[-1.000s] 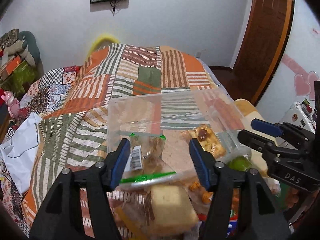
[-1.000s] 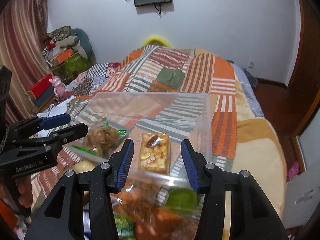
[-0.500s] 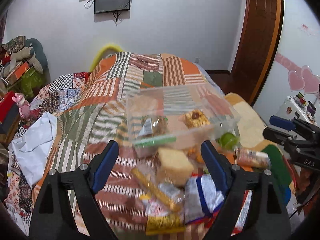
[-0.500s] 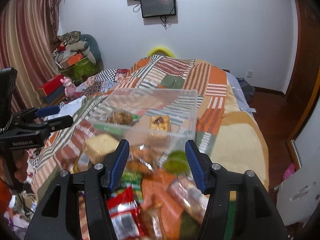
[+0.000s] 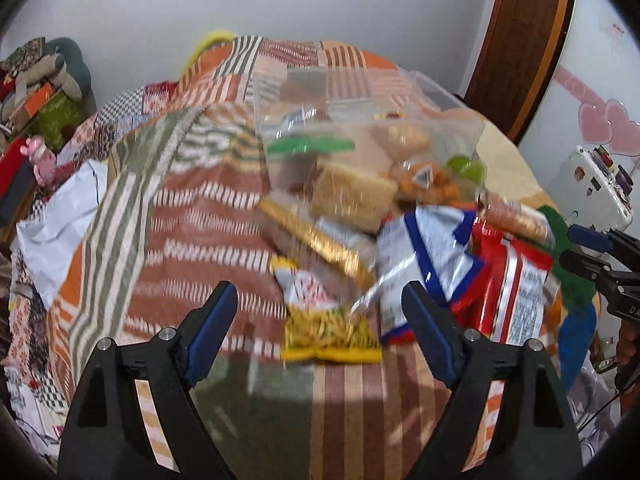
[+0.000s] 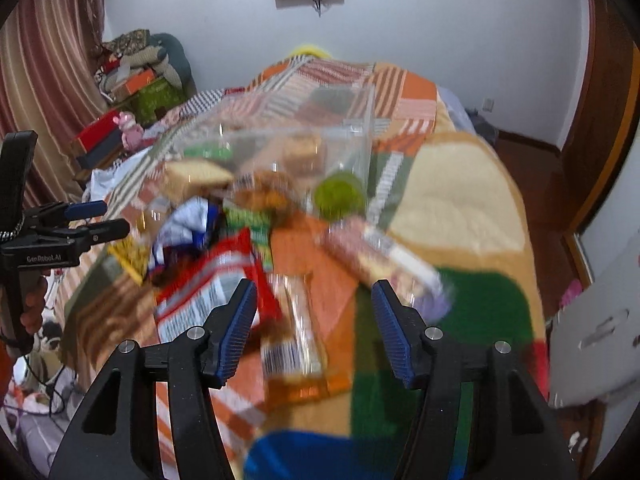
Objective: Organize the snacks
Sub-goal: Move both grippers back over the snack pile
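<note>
A clear plastic box [image 5: 432, 98] [image 6: 348, 148] sits on the bed with some snacks inside. A heap of snack packets lies in front of it: a yellow packet [image 5: 328, 328], a blue-and-silver bag [image 5: 424, 252], a red bag [image 5: 512, 272] [image 6: 216, 280], a pale cake block [image 5: 352, 192], a green round snack [image 6: 340, 196] and an orange wrapped bar [image 6: 296, 340]. My left gripper [image 5: 320, 328] is open and empty above the yellow packet. My right gripper [image 6: 314, 328] is open and empty above the orange bar.
The striped patchwork bedspread [image 5: 192, 216] covers the bed. A white bag [image 5: 60, 220] lies at the left bed edge. Boxes and soft toys [image 6: 136, 80] are piled at the far left. A wooden door [image 5: 520, 40] stands at the right.
Both grippers have pulled back from the clear box and opened wider. The snack heap in front of the box has come into view.
</note>
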Tool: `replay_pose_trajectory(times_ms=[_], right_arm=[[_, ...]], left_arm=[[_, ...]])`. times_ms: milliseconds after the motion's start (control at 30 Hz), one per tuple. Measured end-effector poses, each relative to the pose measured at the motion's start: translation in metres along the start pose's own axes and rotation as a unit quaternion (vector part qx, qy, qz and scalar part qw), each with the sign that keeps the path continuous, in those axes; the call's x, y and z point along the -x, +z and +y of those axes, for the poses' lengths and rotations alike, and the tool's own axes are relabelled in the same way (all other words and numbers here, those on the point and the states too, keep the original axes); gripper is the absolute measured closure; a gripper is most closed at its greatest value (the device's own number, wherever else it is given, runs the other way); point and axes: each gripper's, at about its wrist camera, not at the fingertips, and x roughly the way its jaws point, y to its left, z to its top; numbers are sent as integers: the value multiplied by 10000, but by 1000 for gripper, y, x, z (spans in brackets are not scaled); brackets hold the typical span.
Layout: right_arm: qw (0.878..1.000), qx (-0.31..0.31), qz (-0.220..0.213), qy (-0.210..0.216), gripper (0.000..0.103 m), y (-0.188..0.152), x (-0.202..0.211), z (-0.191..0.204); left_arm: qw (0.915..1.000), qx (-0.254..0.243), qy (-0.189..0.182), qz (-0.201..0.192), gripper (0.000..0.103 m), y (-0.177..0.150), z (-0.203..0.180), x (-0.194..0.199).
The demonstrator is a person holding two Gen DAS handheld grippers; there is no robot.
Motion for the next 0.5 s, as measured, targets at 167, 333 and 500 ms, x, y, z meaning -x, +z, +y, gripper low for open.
replay_pose_trajectory(times_ms=[167, 333, 500], right_arm=[[9995, 29, 315, 37, 47, -19, -8, 2], [9986, 96, 520, 58, 47, -28, -21, 8], [9984, 93, 557, 92, 47, -26, -32, 8]], left_arm=[[9996, 106, -66, 261, 18, -17, 1, -14], [9988, 183, -74, 452, 18, -21, 2, -30], [9989, 169, -10, 431, 18, -14, 2, -41]])
